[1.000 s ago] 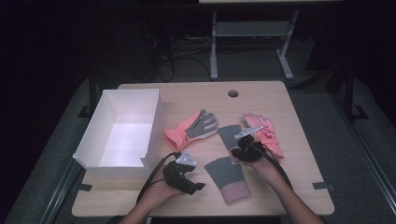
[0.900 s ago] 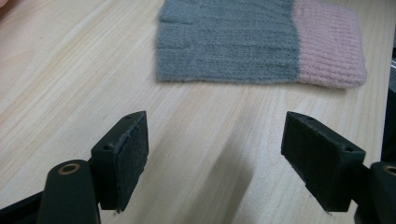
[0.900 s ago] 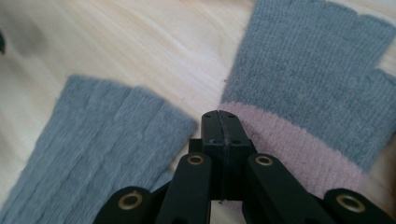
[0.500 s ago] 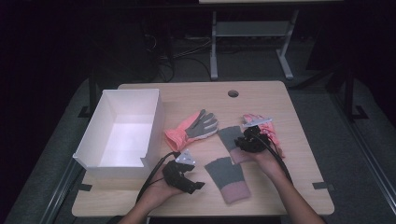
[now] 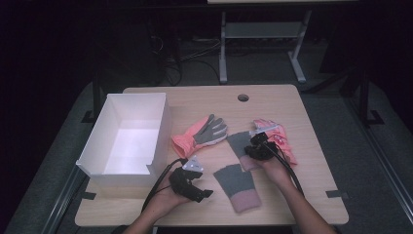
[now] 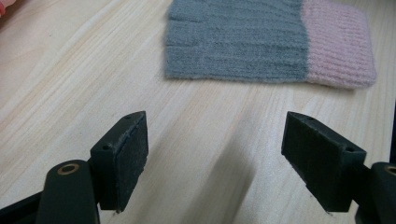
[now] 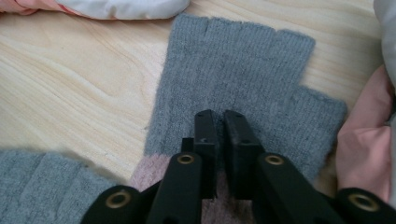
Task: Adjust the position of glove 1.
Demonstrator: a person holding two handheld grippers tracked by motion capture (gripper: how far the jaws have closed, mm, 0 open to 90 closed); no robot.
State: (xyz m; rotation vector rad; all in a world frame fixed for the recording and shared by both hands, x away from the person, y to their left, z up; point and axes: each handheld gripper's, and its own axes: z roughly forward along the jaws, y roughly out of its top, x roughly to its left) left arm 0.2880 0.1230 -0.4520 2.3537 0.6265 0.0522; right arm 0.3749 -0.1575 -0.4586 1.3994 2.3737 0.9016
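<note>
Two grey fingerless gloves with pink cuffs lie on the wooden table [image 5: 311,185]. My right gripper [image 5: 253,146] [image 7: 219,122] is shut on the farther grey glove [image 5: 237,141] [image 7: 243,70], its jaws pinching the knit near the cuff. The nearer grey glove [image 5: 236,183] [image 6: 233,42] [image 7: 42,186] lies flat just ahead of my left gripper [image 5: 200,186] [image 6: 219,158]. That gripper is open and rests low over bare wood with nothing between its jaws.
A white open box [image 5: 92,153] stands at the table's left. A pink glove with a grey palm [image 5: 204,130] lies mid-table. Another pink glove [image 5: 280,141] [image 7: 359,149] lies right of my right gripper. A round cable hole [image 5: 242,97] is near the far edge.
My right gripper has shifted slightly forward over the farther grey glove. The left gripper and the other gloves have stayed put.
</note>
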